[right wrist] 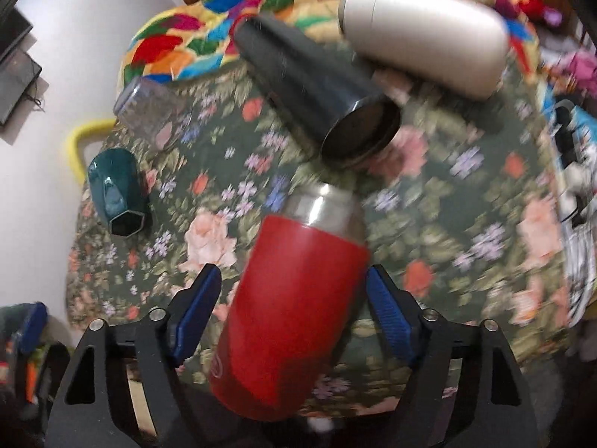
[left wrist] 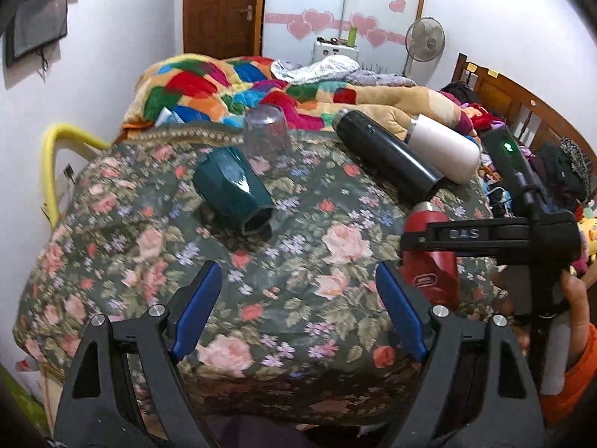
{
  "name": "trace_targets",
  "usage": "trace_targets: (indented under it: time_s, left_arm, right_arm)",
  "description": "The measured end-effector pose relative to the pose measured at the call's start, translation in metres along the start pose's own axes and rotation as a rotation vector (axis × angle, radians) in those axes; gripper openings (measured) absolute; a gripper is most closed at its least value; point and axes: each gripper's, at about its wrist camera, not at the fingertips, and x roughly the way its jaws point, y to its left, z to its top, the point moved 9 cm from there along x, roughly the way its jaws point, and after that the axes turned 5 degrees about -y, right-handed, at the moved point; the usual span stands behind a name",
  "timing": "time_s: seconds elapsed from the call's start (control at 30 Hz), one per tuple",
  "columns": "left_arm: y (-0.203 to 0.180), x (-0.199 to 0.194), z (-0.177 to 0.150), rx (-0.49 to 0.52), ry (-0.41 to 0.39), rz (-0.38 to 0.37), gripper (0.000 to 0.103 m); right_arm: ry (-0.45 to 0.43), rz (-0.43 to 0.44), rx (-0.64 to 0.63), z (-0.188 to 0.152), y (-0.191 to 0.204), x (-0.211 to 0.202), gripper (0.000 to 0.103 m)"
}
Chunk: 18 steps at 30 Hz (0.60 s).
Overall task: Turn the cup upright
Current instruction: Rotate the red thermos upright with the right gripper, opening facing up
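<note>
A red cup (right wrist: 294, 298) with a steel rim lies on its side on the flowered cloth (right wrist: 447, 194), rim pointing away. My right gripper (right wrist: 293, 311) is open with a blue pad on either side of the cup, not touching it. In the left wrist view the red cup (left wrist: 429, 257) shows at the right behind the right gripper's black body (left wrist: 485, 233). My left gripper (left wrist: 298, 313) is open and empty above the cloth (left wrist: 261, 261) near its front edge.
A teal faceted cup (left wrist: 233, 194) lies on its side at the left. A clear glass (left wrist: 266, 136) stands upside down behind it. A black flask (left wrist: 388, 155) and a cream flask (left wrist: 444, 147) lie at the back right. Bedding is heaped behind.
</note>
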Motion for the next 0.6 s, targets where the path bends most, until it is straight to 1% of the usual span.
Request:
trace_targets:
  time_s: [0.1,0.23,0.33,0.6]
  left_arm:
    - [-0.004,0.003,-0.003,0.005,0.008,0.002,0.084]
    - [-0.008,0.002,-0.001,0.01,0.005,0.002,0.084]
    - [-0.01,-0.001,0.003,0.014,-0.009,0.01,0.084]
    - [-0.01,-0.013,0.016,0.01,-0.047,0.021,0.084]
  right_arm:
    - [0.012,-0.002,-0.019,0.002,0.004,0.002,0.067]
    - [0.017,-0.016,-0.055,0.005,0.008,0.007,0.066]
    - [0.0,-0.025,-0.102,0.006,0.011,0.005,0.065]
    - [-0.158,-0.021,-0.206,0.018,0.032,-0.045,0.06]
